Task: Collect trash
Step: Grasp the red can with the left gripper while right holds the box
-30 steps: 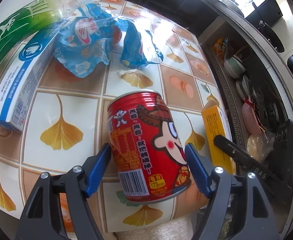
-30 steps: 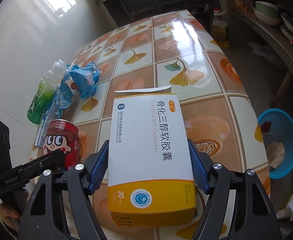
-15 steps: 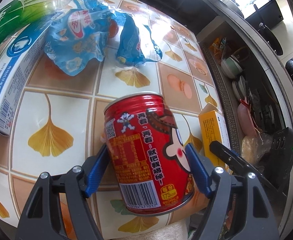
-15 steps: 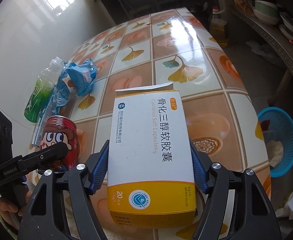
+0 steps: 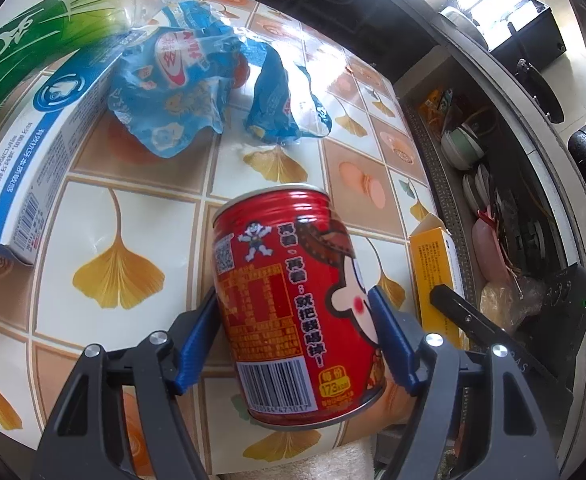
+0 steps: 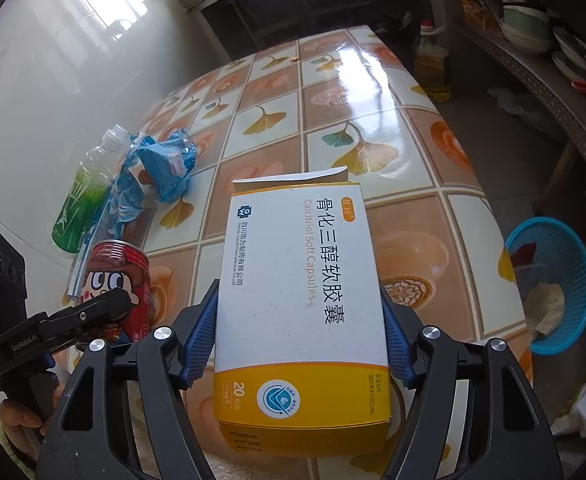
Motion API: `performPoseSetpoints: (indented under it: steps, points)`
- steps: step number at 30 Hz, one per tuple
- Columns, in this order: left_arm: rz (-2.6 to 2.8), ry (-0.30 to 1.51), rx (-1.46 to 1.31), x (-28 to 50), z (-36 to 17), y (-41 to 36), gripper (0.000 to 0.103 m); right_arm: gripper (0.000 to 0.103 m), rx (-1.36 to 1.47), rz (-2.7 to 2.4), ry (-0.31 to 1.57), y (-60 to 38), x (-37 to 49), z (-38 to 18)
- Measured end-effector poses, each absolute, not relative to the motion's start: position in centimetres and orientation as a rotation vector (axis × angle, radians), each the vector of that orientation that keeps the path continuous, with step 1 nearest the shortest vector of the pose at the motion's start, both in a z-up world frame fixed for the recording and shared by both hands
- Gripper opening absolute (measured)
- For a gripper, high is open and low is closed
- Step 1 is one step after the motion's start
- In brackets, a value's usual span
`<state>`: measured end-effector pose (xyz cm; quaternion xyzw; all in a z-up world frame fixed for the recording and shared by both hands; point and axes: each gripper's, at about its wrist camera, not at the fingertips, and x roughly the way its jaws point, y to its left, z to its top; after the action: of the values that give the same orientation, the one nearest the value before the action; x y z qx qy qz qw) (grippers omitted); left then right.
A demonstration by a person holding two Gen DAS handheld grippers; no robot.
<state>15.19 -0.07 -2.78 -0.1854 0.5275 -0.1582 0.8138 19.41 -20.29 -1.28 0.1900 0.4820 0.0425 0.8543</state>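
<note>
left gripper [image 5: 295, 340]: blue jaws clenched on the lower half of the red can [image 5: 293, 304], one pad against each side; a second ago the jaws stood clear of the can with a gap on both sides.
red can: cartoon face and barcode label, tilted with its top leaning toward 11 o'clock, base raised off the worktop [image 5: 133, 216]; sits larger and higher between the jaws than a second ago.
right gripper [image 6: 299, 336]: jaws grasping the white and yellow medicine box [image 6: 299, 280] by its two long sides; grip unchanged from the earlier frame.
white and yellow medicine box: lengthwise between the jaws, yellow band nearest the camera, top flap open at 12 o'clock; same place as before.
blue and white carton [image 5: 33, 160]: lying flat at 9 o'clock in the left wrist view, touching the green bottle [image 5: 49, 36].
green bottle: on its side at 11 o'clock, cap toward 12 o'clock.
blue wrappers [image 5: 197, 96]: crumpled, at 12 o'clock beyond the can, just beside the carton.
worktop: glossy tile pattern with ginkgo leaves.
blue basket [image 6: 553, 284]: on the floor at 3 o'clock in the right wrist view, past the worktop edge, scraps inside.
shelf of bowls [image 5: 473, 160]: at 2 o'clock in the left wrist view.
person's hand [image 6: 25, 428]: at 8 o'clock in the right wrist view, holding the left gripper's handle.
</note>
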Motion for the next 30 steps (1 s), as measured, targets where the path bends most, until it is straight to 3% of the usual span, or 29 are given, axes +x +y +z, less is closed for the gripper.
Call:
performPoseSetpoints:
  steps: [30]
  points:
    - [-0.377,1.075,-0.406,14.6,-1.1,-0.4,0.070,0.067,0.479,0.119,0.971,-21.2,18.7,-0.3]
